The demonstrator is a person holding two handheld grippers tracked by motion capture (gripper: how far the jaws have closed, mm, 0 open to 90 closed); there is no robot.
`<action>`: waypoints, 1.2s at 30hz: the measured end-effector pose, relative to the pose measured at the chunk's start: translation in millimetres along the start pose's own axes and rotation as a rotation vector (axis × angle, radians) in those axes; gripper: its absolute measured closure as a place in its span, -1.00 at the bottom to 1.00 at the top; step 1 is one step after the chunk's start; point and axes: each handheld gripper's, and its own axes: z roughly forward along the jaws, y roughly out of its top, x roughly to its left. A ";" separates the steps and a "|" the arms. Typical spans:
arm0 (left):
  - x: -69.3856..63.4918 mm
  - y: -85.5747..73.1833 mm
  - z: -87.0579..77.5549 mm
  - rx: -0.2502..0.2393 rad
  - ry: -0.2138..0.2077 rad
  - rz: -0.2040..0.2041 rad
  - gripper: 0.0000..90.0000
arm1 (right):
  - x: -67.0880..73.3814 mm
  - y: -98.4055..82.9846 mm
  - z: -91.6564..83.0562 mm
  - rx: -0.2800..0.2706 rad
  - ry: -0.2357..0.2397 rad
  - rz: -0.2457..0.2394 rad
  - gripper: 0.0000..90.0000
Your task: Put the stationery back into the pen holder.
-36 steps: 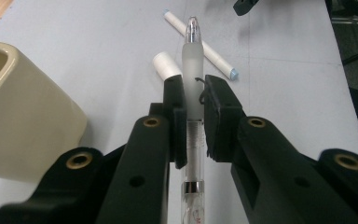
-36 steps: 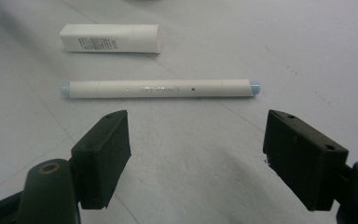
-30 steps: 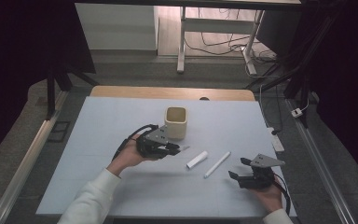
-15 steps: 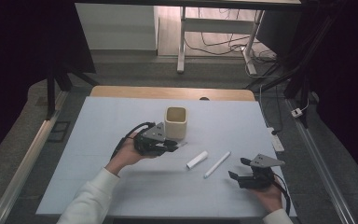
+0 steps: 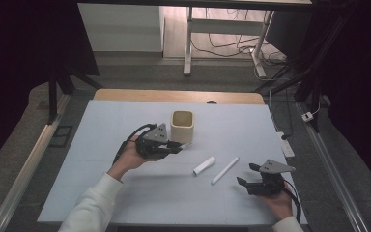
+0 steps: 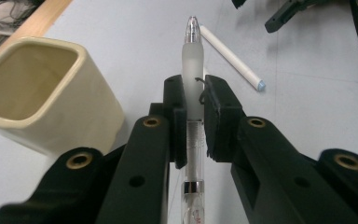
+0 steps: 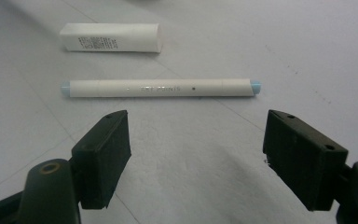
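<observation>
Frosted pen pinched between left gripper fingers, tip sticking out past them, just beside cream cup, not yet dropped in. Right gripper fingers spread, holding nothing; white marker and small white tube lie ahead on tabletop, left to collect.

You have one cream square cup, two pens: a clear pen and a white pen, one short white tube, and two grippers.
</observation>
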 end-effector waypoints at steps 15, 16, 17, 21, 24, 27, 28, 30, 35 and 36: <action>8.2 -4.7 -8.6 -0.035 0.050 -0.049 0.77 | -0.3 0.0 0.1 -0.006 0.002 0.002 -0.49; 8.9 -4.9 -9.4 -0.036 0.053 -0.050 0.76 | -0.3 0.0 0.0 -0.006 0.002 0.002 -0.49; 9.2 -5.2 -9.9 -0.040 0.057 -0.055 0.76 | -0.3 0.0 0.0 -0.006 0.002 0.002 -0.49; 11.9 -6.3 -11.3 -0.046 0.063 -0.068 0.76 | -0.1 0.0 0.3 -0.002 0.001 0.003 -0.49; 13.5 -6.9 -12.7 -0.050 0.072 -0.076 0.77 | 0.0 0.0 0.4 -0.003 0.001 0.003 -0.49; 14.4 -6.6 -14.4 -0.058 0.079 -0.083 0.76 | -0.3 0.1 0.2 -0.005 -0.001 0.004 -0.49; 14.4 -6.3 -14.7 -0.062 0.082 -0.086 0.76 | -0.3 0.1 0.2 -0.005 -0.001 0.003 -0.49; 14.9 -5.5 -15.3 -0.067 0.084 -0.086 0.76 | -0.1 0.1 0.4 -0.004 0.001 0.003 -0.49; 17.9 -1.9 -20.0 -0.081 0.102 -0.084 0.76 | -0.5 0.3 -0.6 -0.015 -0.003 0.007 -0.49; 19.6 -1.4 -22.1 -0.091 0.108 -0.089 0.77 | -0.7 0.3 -1.0 -0.016 -0.001 0.008 -0.49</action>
